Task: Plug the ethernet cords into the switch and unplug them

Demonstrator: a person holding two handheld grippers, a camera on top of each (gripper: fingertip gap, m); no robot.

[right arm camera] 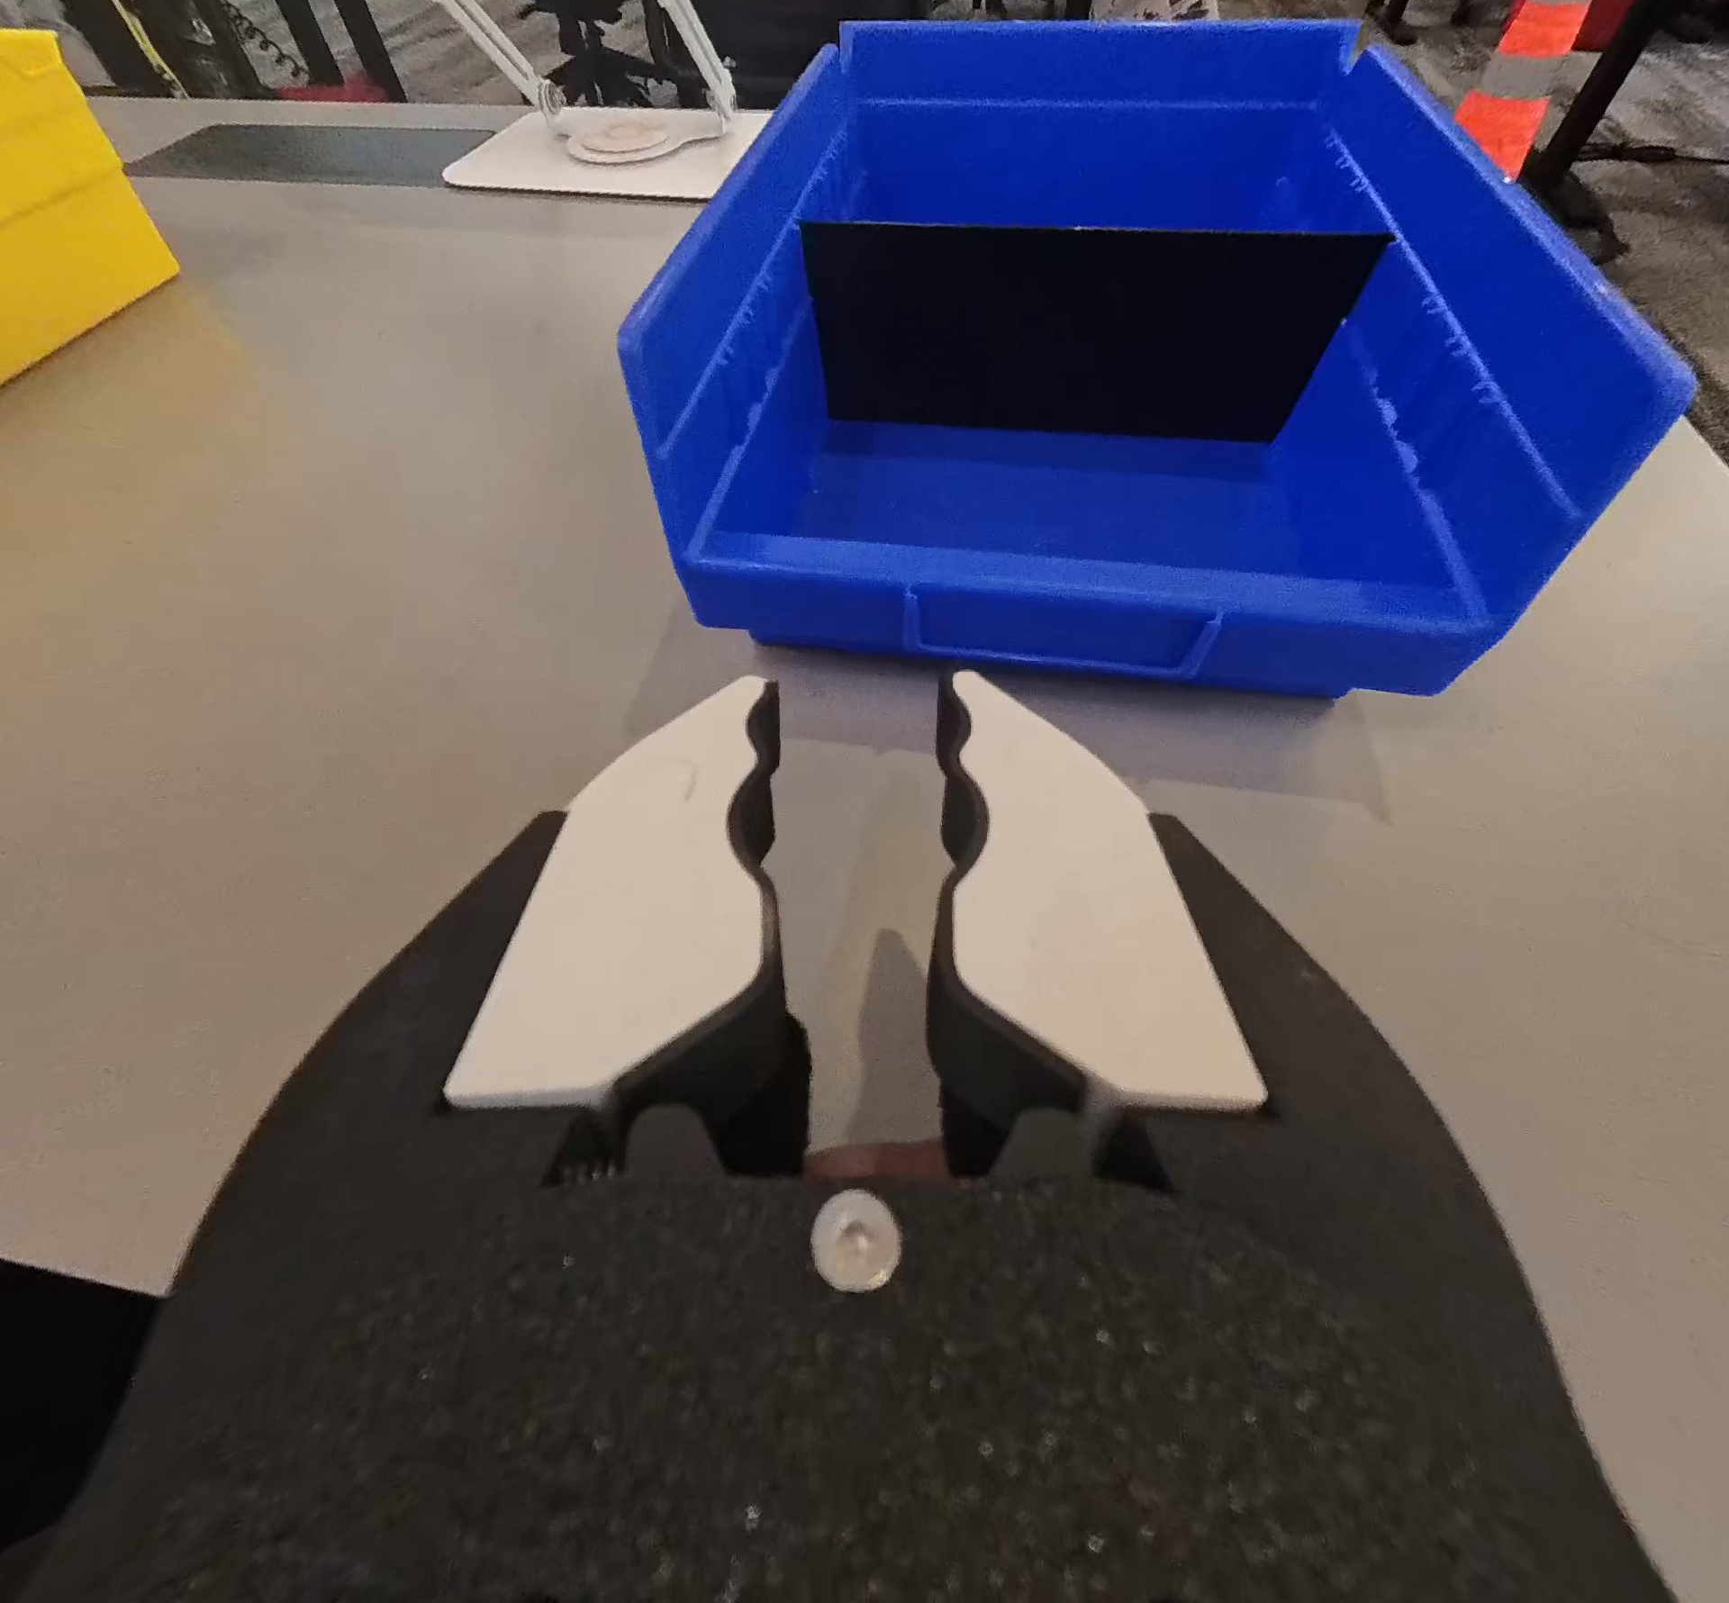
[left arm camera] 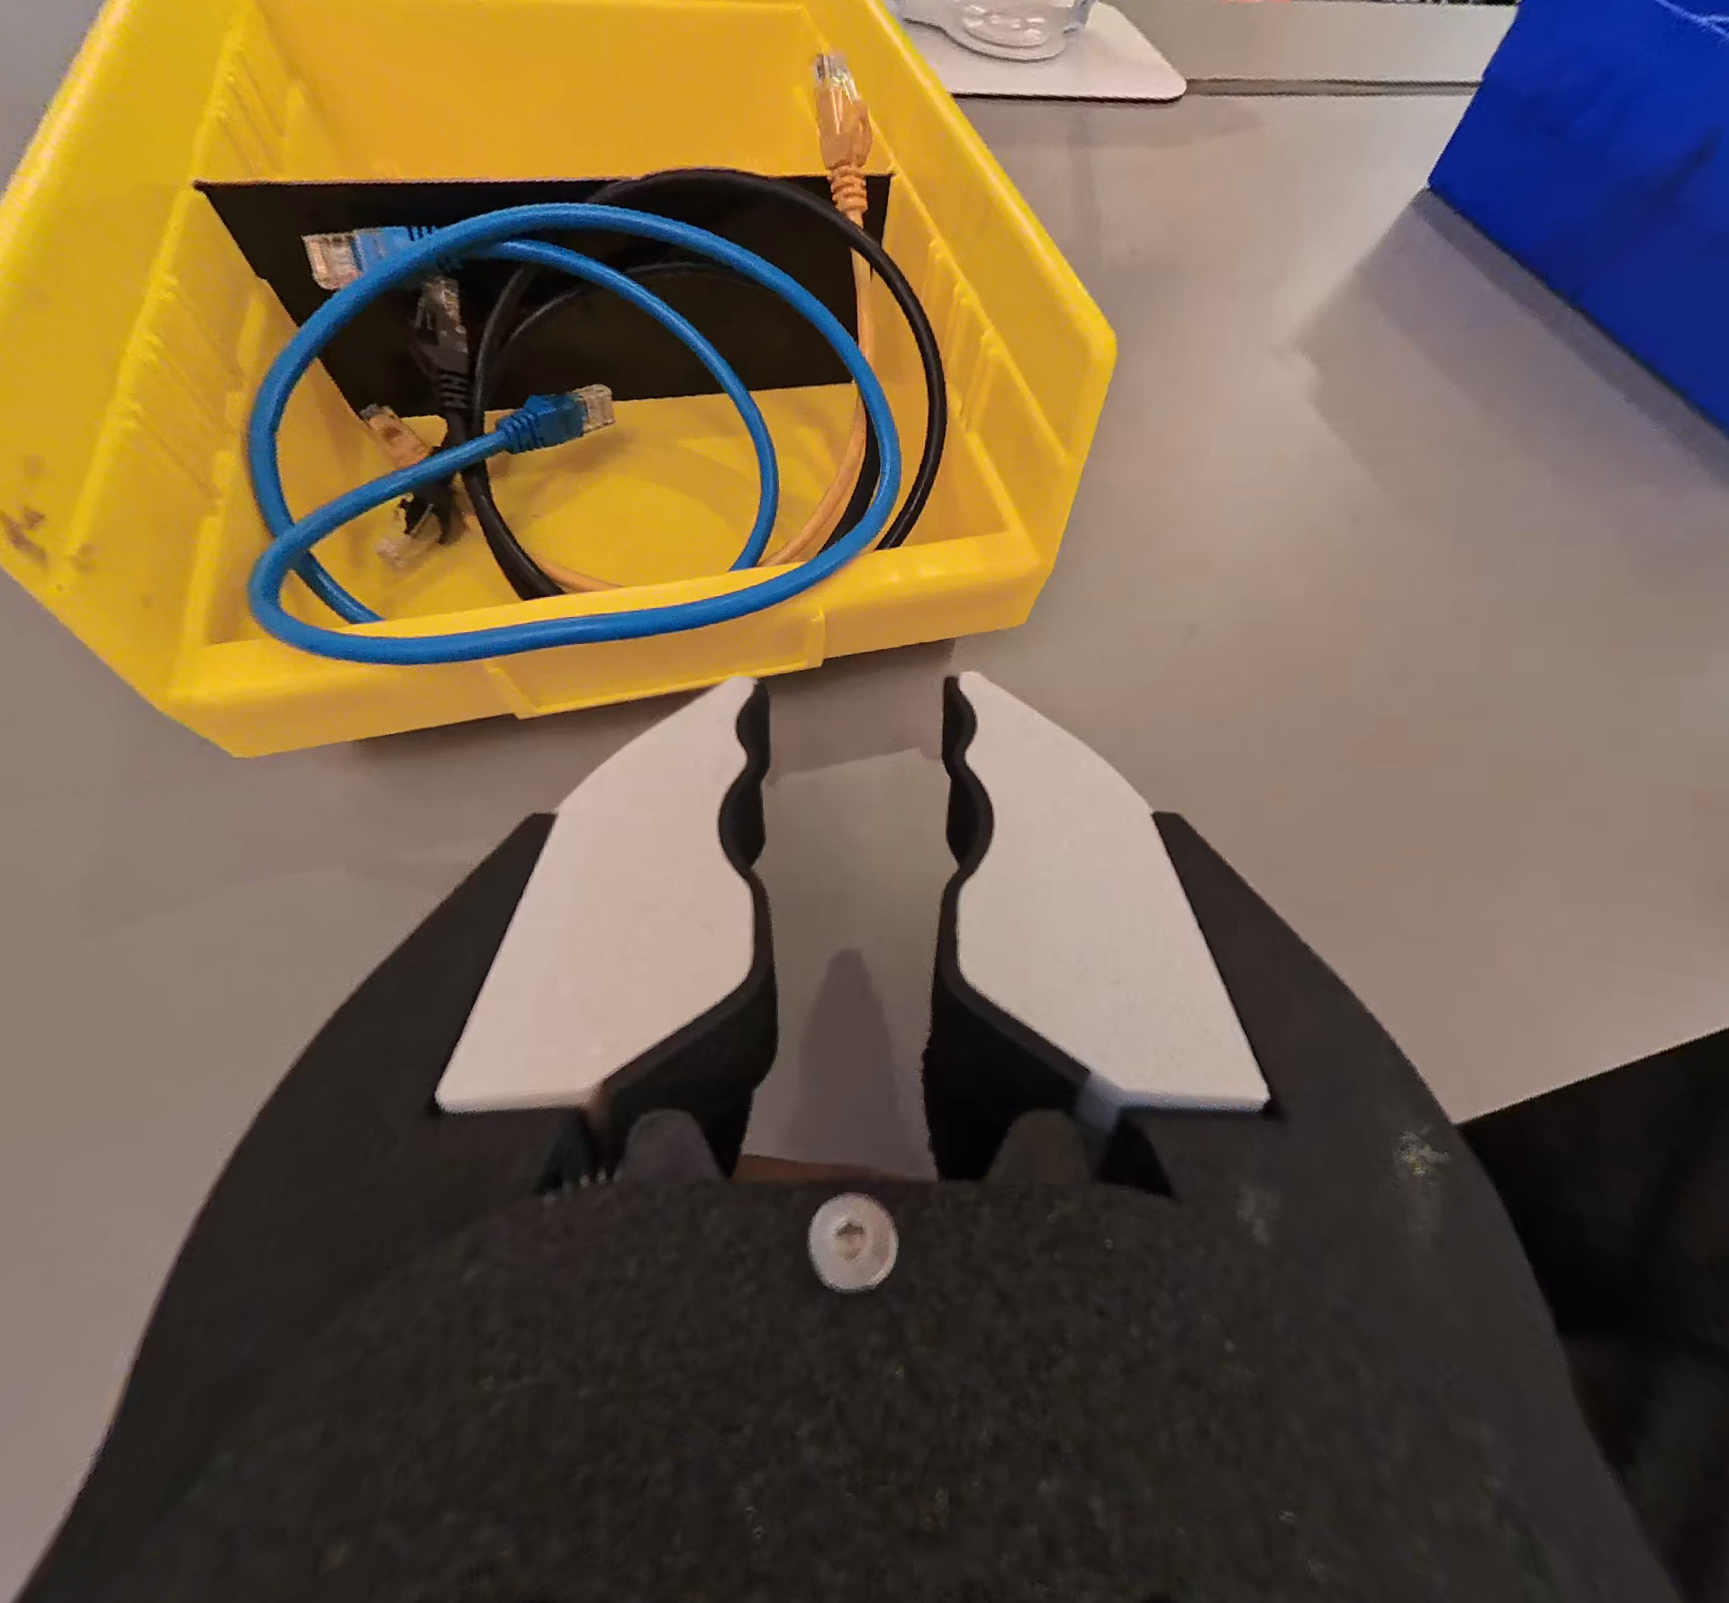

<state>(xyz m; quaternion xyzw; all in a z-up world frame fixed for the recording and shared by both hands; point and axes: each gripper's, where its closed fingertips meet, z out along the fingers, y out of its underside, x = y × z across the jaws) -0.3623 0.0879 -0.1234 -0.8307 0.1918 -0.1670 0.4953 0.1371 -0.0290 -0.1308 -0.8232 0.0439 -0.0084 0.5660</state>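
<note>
Left gripper [left arm camera: 856, 716] parted and holding nothing, poised over the grey table [left arm camera: 1310, 622] just short of the front wall of the yellow bin [left arm camera: 580, 688], with blue cord [left arm camera: 580, 632], black cord [left arm camera: 922, 398] and orange cord [left arm camera: 842, 136] coiled together inside ahead of a black divider [left arm camera: 281, 229], the blue loop draped on the front rim and one orange plug propped against the bin's right wall. Right gripper [right arm camera: 856, 707] likewise parted and empty, just short of the blue bin [right arm camera: 1057, 632] near the table's right edge, with only a black divider [right arm camera: 1076, 332] standing across it; yellow bin at the far left.
</note>
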